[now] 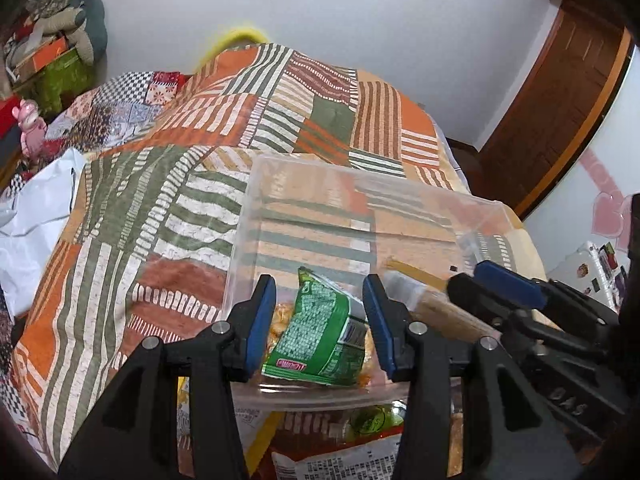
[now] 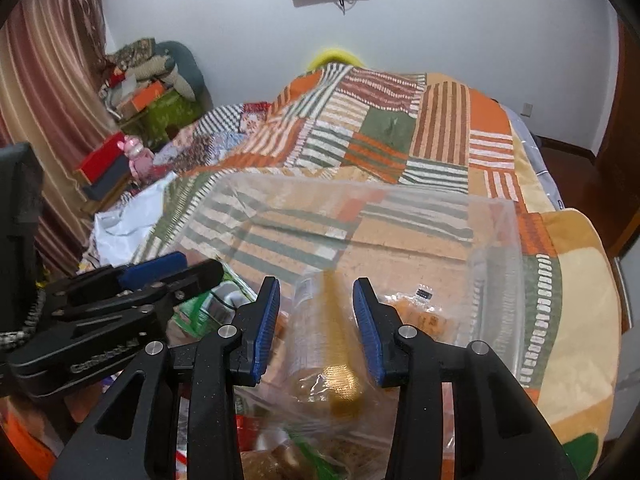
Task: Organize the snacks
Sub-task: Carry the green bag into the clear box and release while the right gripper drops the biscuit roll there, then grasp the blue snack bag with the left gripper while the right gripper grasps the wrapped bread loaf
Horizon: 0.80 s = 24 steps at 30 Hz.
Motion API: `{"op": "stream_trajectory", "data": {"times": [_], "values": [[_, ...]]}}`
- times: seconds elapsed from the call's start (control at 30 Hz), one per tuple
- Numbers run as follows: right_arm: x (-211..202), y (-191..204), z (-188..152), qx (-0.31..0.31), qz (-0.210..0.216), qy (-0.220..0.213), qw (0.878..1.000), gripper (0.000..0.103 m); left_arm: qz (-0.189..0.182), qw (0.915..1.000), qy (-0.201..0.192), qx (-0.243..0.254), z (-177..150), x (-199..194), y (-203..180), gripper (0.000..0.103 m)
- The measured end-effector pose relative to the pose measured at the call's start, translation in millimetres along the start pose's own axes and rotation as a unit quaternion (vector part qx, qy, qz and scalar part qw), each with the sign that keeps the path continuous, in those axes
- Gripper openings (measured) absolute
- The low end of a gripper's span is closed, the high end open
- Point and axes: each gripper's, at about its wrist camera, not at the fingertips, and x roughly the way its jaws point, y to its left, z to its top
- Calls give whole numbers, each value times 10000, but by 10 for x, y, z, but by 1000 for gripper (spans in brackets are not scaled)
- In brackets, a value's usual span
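I am holding my left gripper (image 1: 320, 324) clamped on the light, crinkly green snack packet (image 1: 320, 340) over the clear bin (image 1: 256, 184); my right gripper (image 2: 316, 328), beside it, is squeezing a slippery cellophane biscuit pack (image 2: 332, 344) mid-body.

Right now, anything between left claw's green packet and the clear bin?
Nothing visible: the green packet in the left claw hangs over the near end of the clear bin; the right claw is alongside, not beneath.

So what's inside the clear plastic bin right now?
Inside the clear plastic bin are a green snack packet and a clear-wrapped golden snack, each between claw pads. The far half is bare; the claws hide the near floor.
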Motion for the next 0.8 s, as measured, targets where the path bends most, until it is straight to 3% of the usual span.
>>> {"op": "stream_trajectory", "data": {"times": [0.17,0.3,0.47,0.8], "values": [[-179,25,5,-44,22,-198,9998,37,24,10000,-69,-60,-17,-119,44,45],[-345,52,-10,-95,65,-337,9994,42,129,9996,-248,8,-39,-312,35,55],[-589,114,-87,-305,-20,-581,9978,48,238,9984,-483,168,-71,-587,11,58],[-887,110,-315,-378,76,-725,9966,53,507,9947,-800,398,-337,-1235,127,73]]}}
